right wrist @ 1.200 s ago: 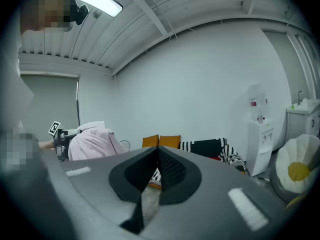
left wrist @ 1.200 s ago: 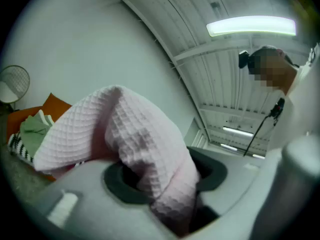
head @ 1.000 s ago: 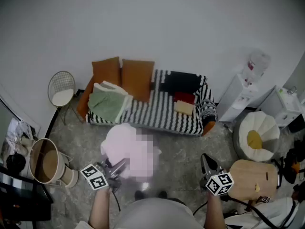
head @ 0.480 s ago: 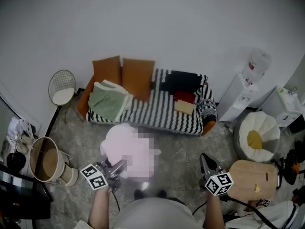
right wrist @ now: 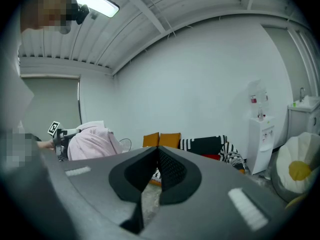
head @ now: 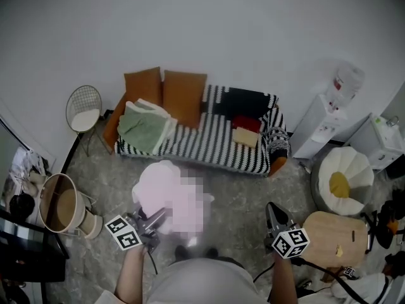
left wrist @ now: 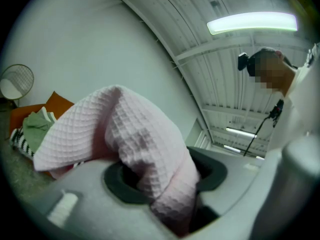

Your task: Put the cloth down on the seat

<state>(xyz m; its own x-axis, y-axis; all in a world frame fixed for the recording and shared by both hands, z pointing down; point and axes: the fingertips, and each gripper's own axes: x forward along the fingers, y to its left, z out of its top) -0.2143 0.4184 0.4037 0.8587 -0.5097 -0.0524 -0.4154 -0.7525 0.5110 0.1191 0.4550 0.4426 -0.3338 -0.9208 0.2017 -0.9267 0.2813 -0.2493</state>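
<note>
Cannot see the jaw tips of the left gripper in the left gripper view: buried in folds of the pink cloth. Likewise covered by it from the head view. Hidden under a green cloth: the striped seat's left end. Cut off at the right edge: dark clutter beside the wooden stool, too small to name. Cut off at left: a black shape.

We're in a grey top; left gripper and right gripper each carry a white cube with black square markers, black cable trailing right.
</note>
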